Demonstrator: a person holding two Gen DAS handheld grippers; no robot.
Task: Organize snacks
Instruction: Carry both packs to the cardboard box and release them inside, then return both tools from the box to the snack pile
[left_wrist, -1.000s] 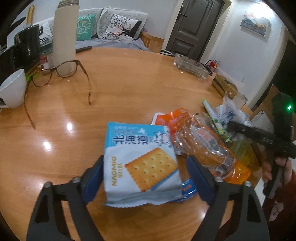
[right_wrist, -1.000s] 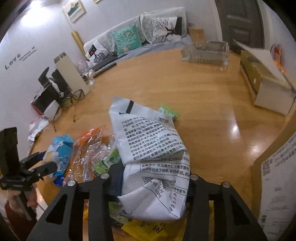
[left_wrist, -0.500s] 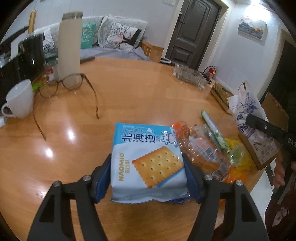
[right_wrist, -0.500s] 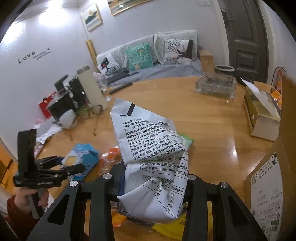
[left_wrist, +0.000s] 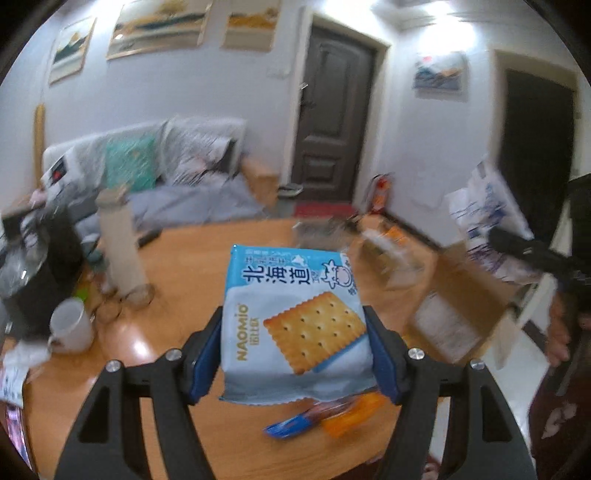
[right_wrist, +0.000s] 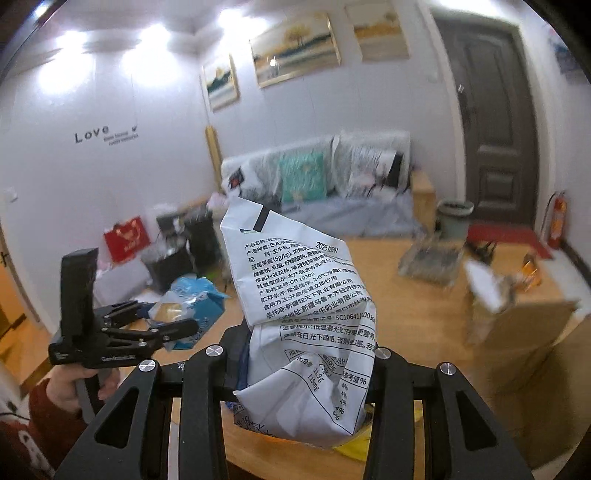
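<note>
Left hand-held gripper (left_wrist: 295, 354) clamps the blue cracker packet (left_wrist: 293, 317) by its sides, packet lifted clear above the wooden tabletop (left_wrist: 177, 321). Right hand-held gripper (right_wrist: 306, 373) pinches a crumpled white printed pouch (right_wrist: 303, 317), held aloft over the near tabletop edge.

White mug (left_wrist: 72, 328), tall flask (left_wrist: 122, 245), sofa cushions (right_wrist: 303, 177), dark door (left_wrist: 332, 118)

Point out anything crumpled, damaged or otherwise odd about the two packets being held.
The white pouch in the right gripper is crumpled and folded over, its printed back buckled. The blue cracker packet in the left gripper looks flat and intact.
</note>
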